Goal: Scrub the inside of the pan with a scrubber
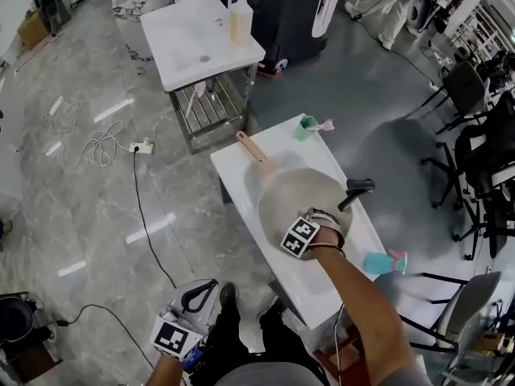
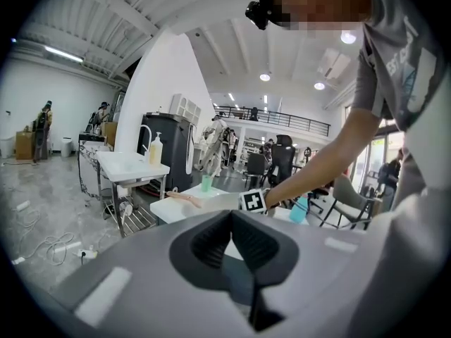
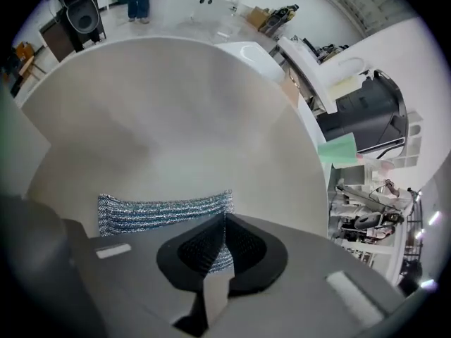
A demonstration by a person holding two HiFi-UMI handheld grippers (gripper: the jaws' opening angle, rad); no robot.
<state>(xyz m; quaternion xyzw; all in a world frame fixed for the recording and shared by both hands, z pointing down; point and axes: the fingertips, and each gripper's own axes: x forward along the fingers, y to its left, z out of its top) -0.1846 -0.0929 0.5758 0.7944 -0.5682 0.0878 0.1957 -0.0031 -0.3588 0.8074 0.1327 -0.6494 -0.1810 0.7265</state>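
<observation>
Right gripper (image 3: 224, 220) is clamped on the scrubber (image 3: 162, 211), a silvery strip lying sideways across the jaws, flat against the inside of the pan (image 3: 176, 104) right in front of it. Pan sits on the white table (image 1: 233, 171), handle pointing away. Left gripper (image 2: 231, 217) is closed on nothing, well off. One pan, one scrubber.

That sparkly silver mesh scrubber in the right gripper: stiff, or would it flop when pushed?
Probably soft: the silver mesh scrubber seems to bow against the pale round pan instead of staying flat. Likely light, since the right gripper carries it by one pinched edge. Its knitted texture should grip rather than slip.
</observation>
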